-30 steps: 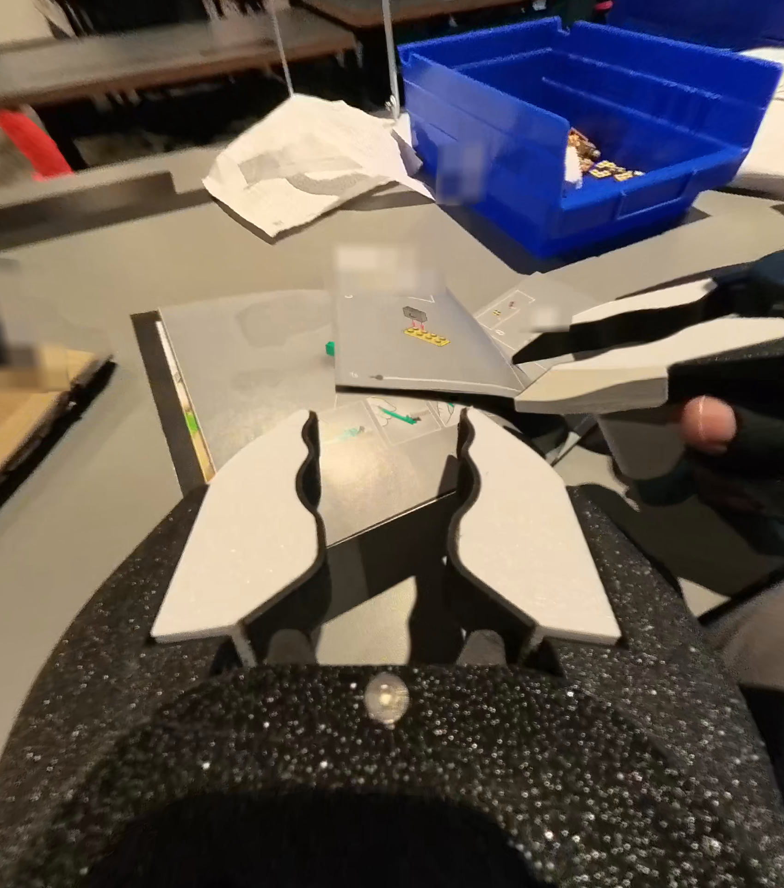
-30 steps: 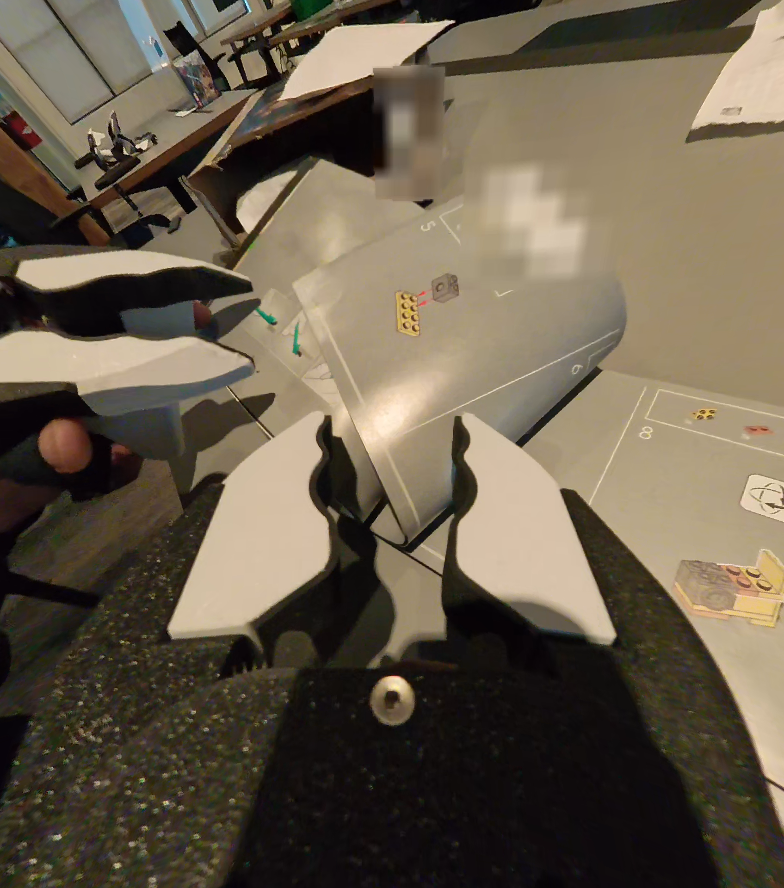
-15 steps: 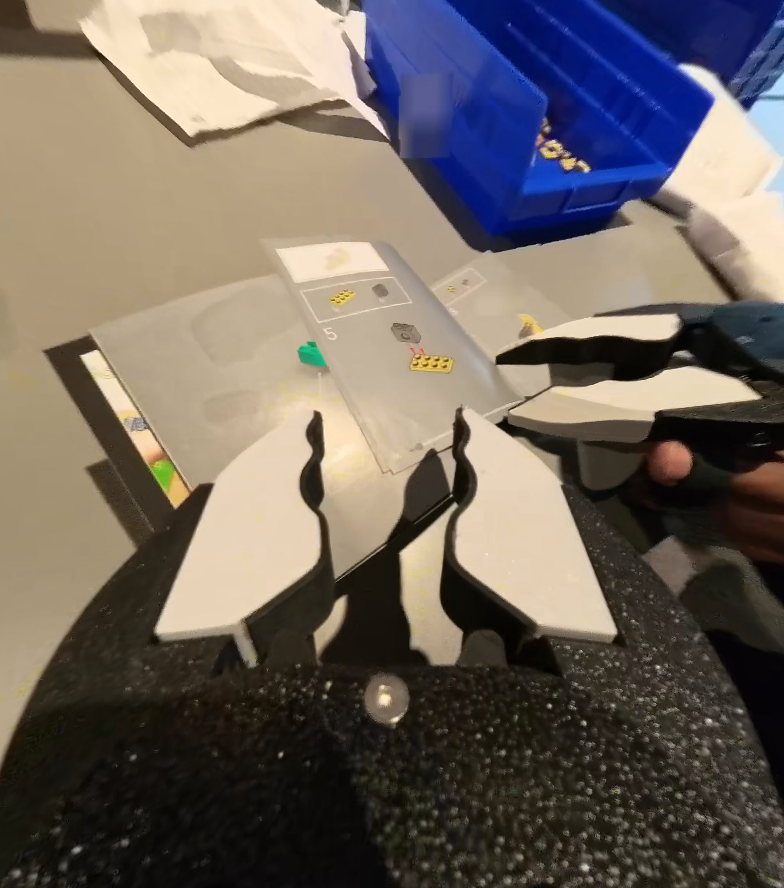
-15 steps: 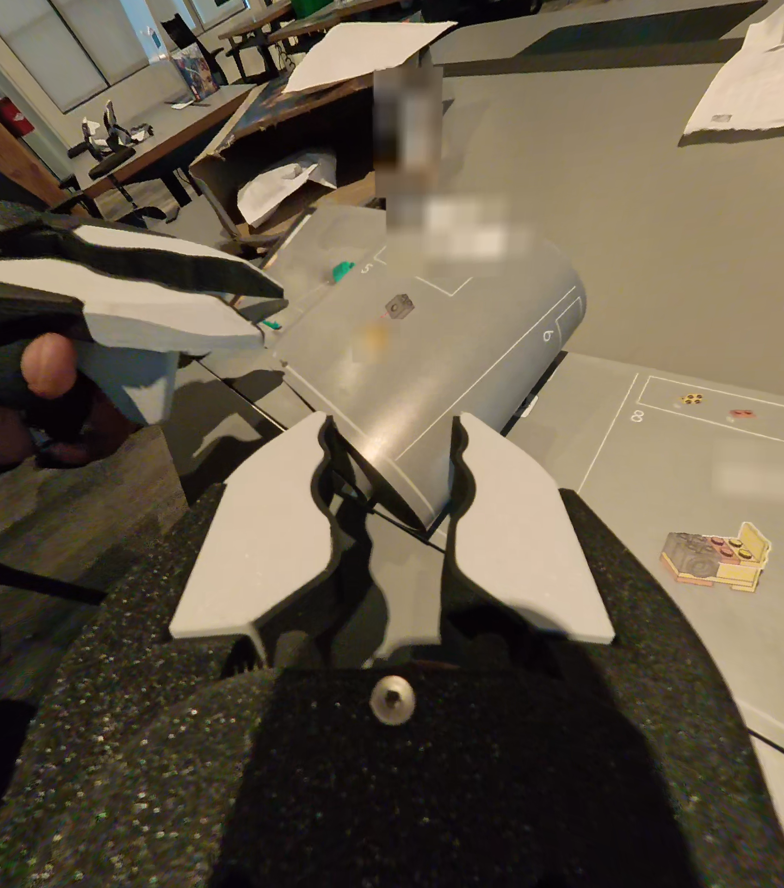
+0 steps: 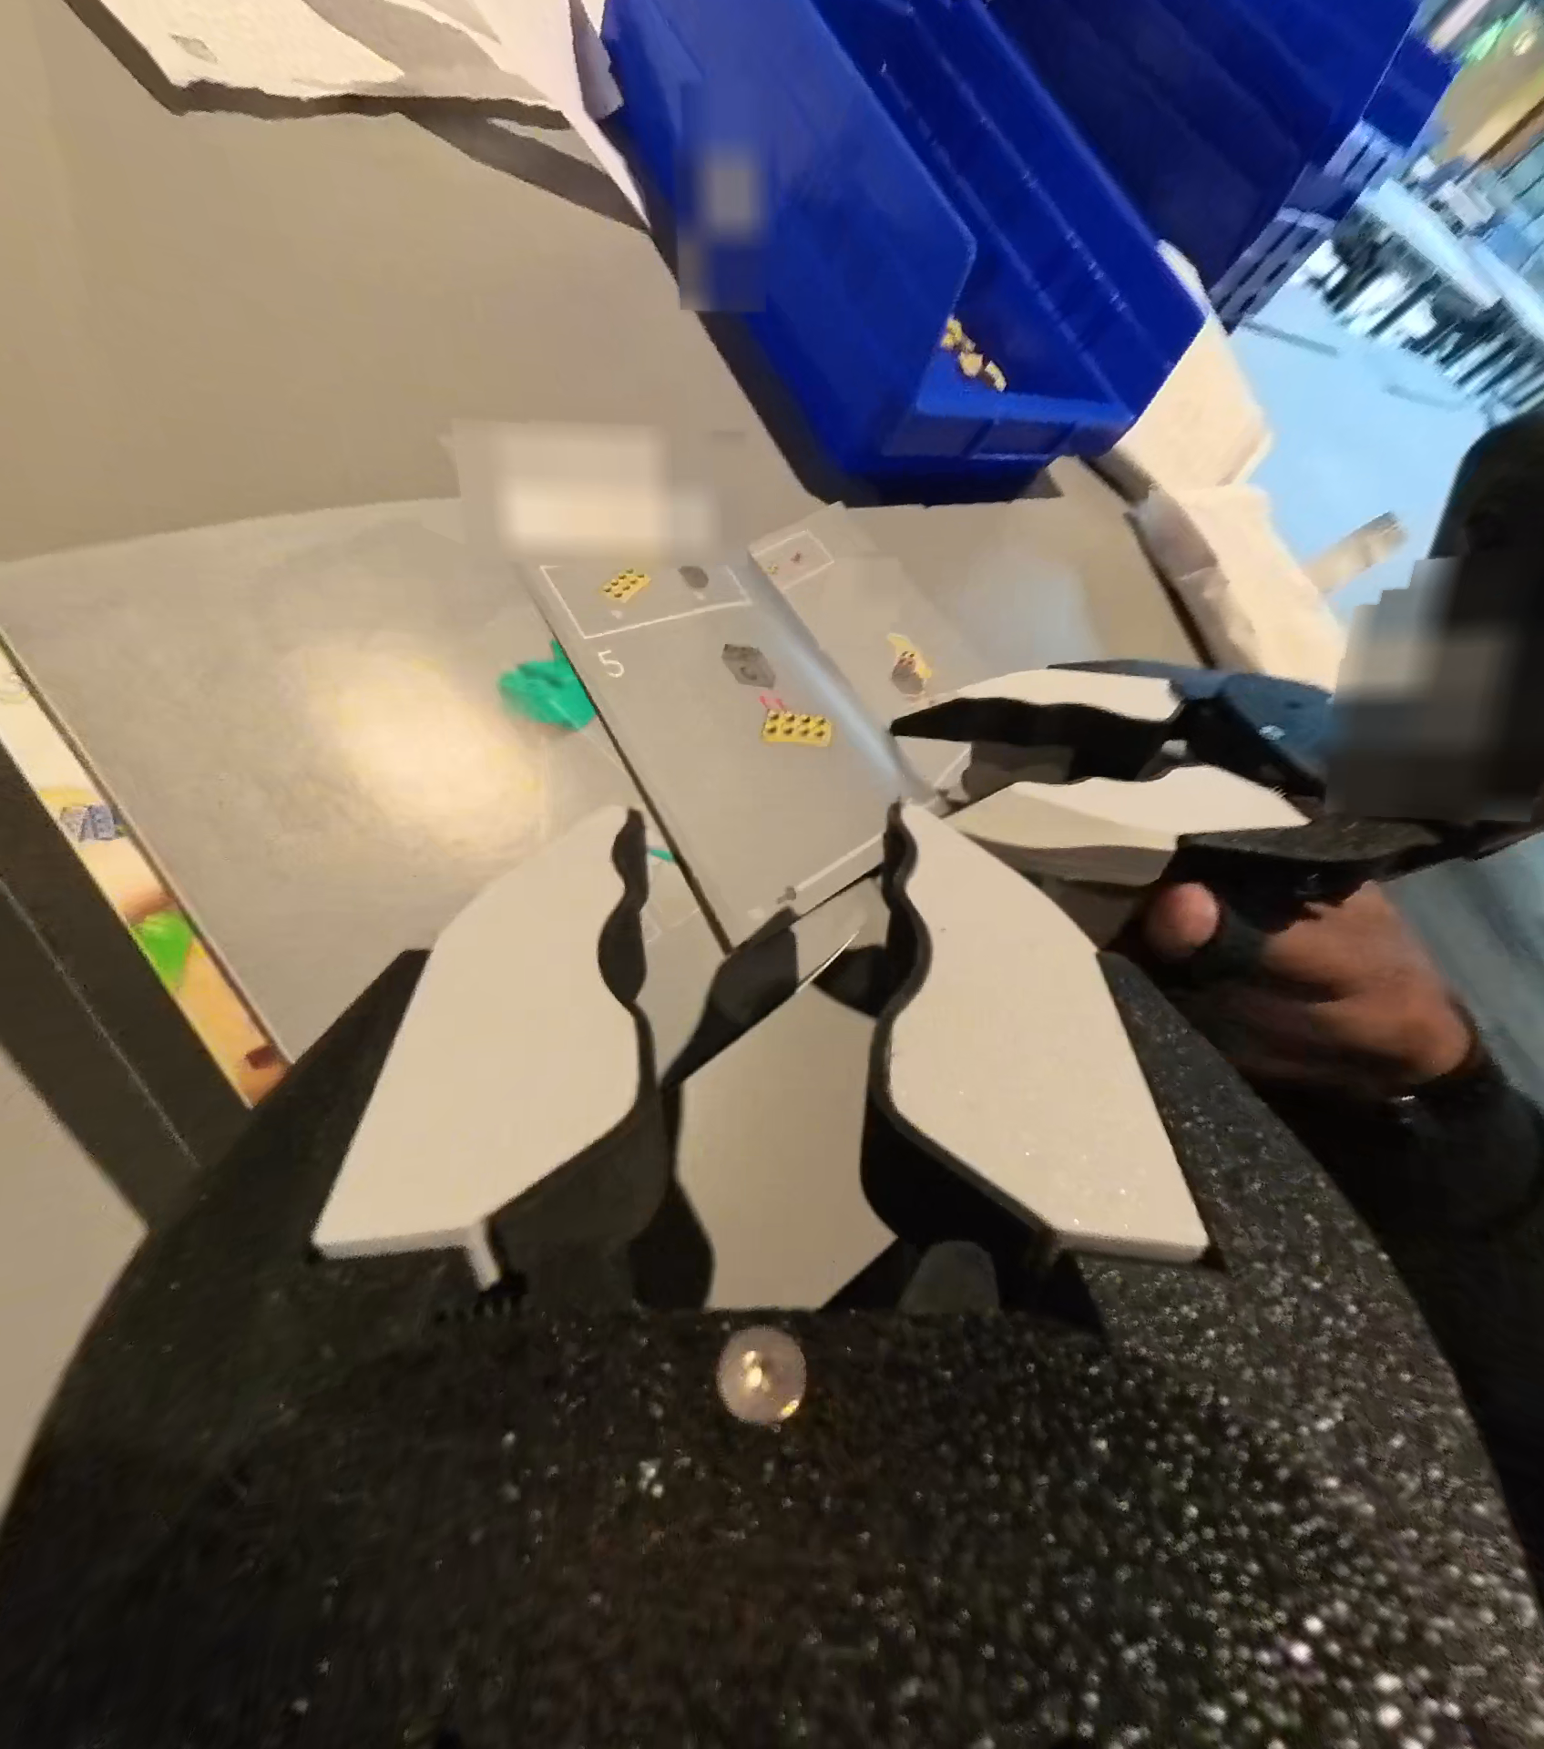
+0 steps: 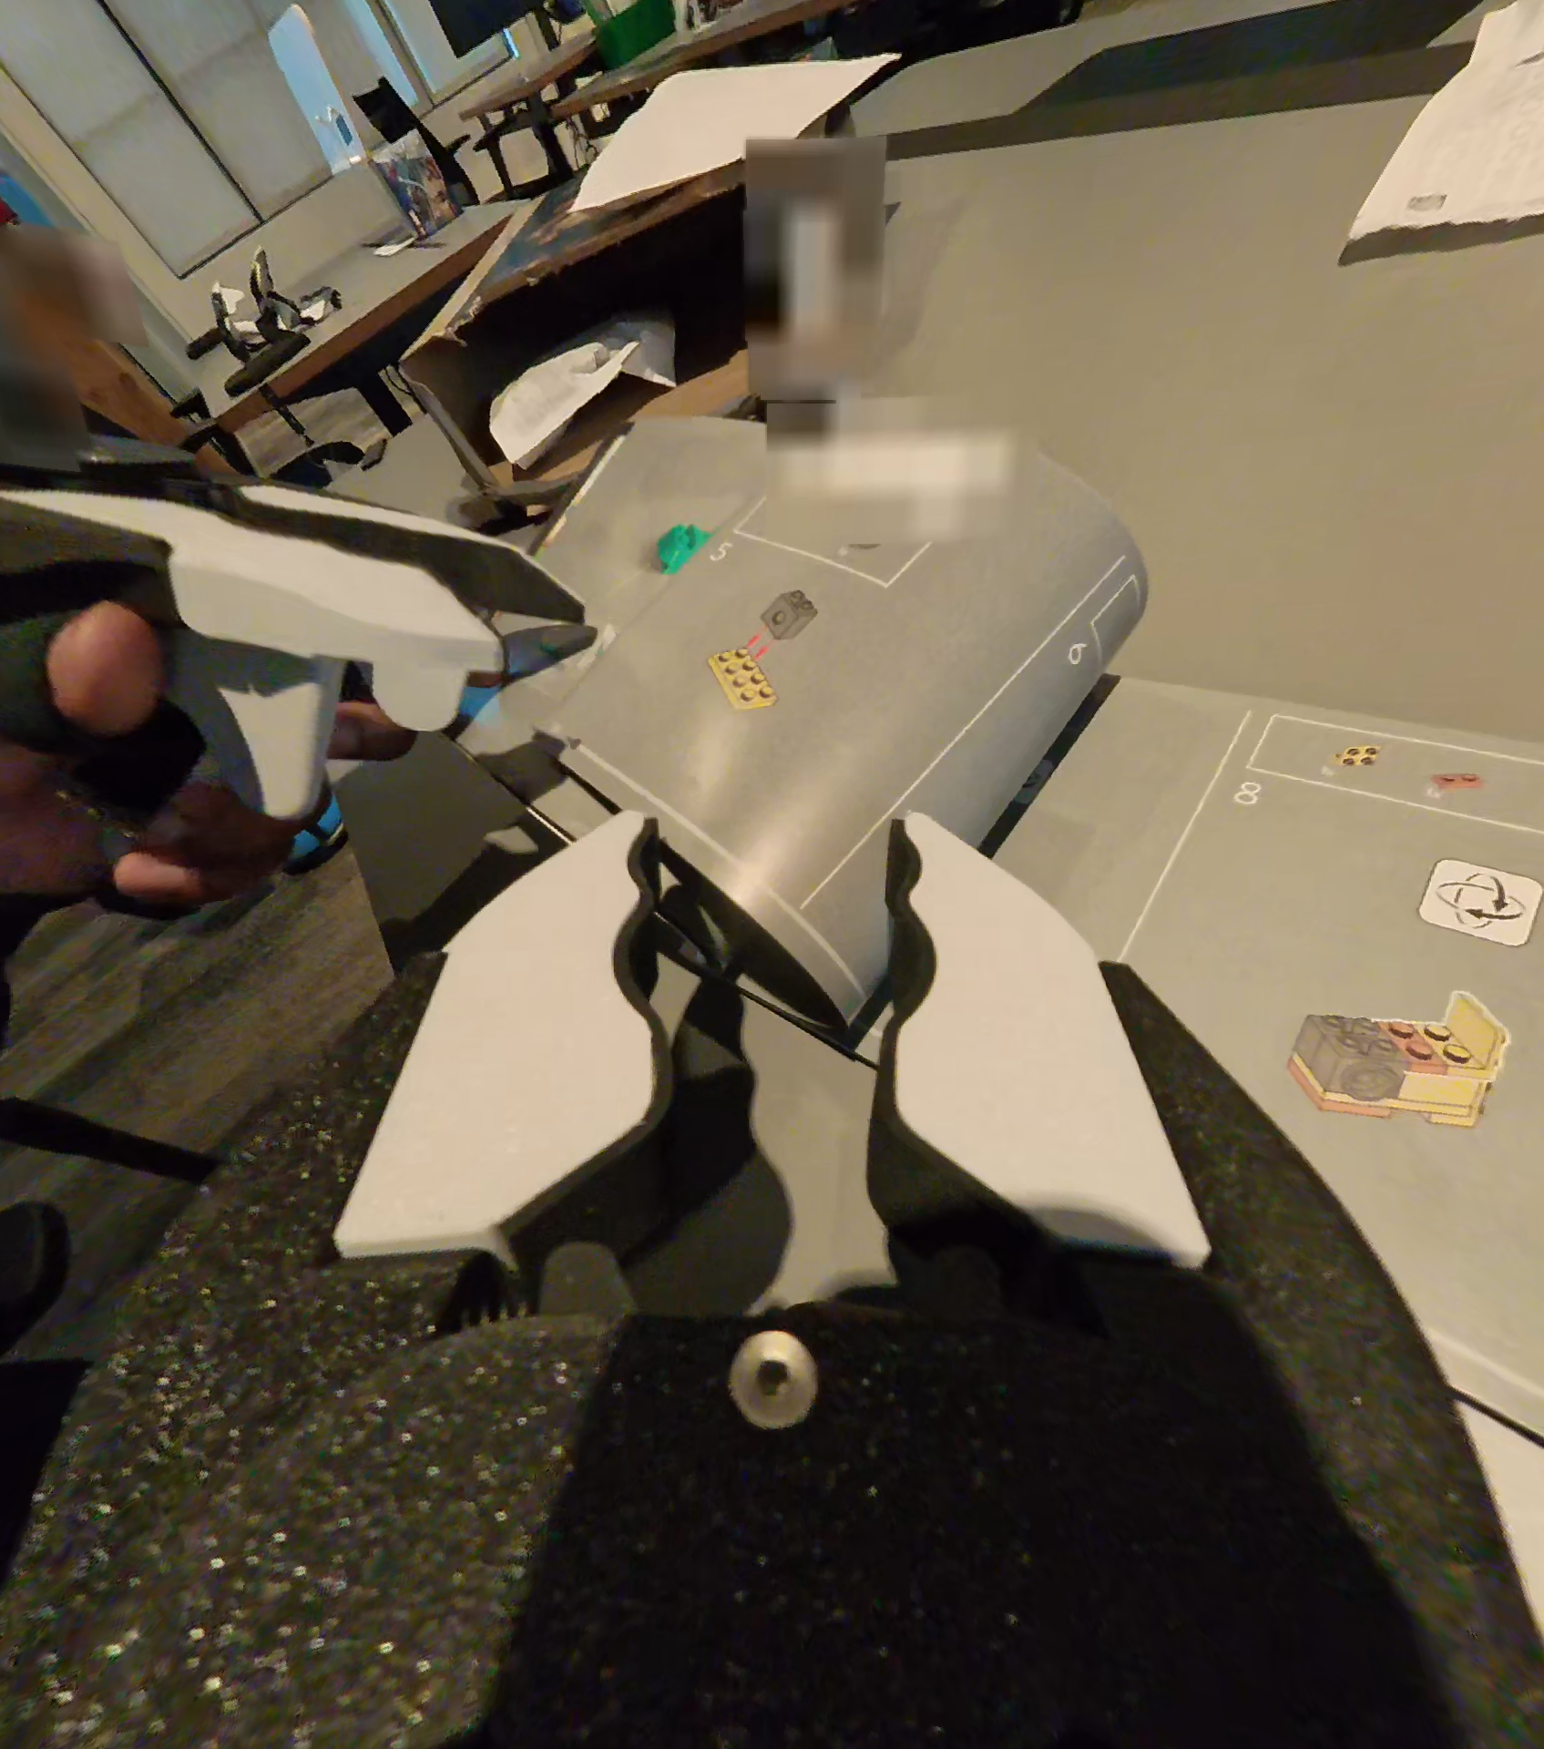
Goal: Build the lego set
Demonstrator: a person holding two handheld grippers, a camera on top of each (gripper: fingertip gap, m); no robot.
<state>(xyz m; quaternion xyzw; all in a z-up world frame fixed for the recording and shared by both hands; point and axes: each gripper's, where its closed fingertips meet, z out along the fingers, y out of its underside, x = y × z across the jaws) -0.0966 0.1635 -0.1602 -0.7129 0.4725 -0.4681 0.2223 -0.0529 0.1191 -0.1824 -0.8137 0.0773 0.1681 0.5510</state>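
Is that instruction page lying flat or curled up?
Curled: the page arches over the open booklet, bending like a roll.

two grippers: the left gripper [image 5: 763,833] nearest in its own view, the right gripper [image 6: 768,833] nearest in its own, each with two grey fingers set apart; one hand [image 5: 1288,984] shows behind the far gripper in the left view and one hand [image 6: 58,786] in the right view; one open instruction booklet [image 6: 1317,946] lies ahead of the fingers, with one curled page [image 6: 843,719] rising between them; one green brick [image 5: 545,696] sits just past the left fingertips, on the booklet; two blue bins [image 5: 891,246] stand farther ahead and right, stacked ends blurred; one crumpled white sheet [image 6: 1525,142] far ahead right of the right gripper
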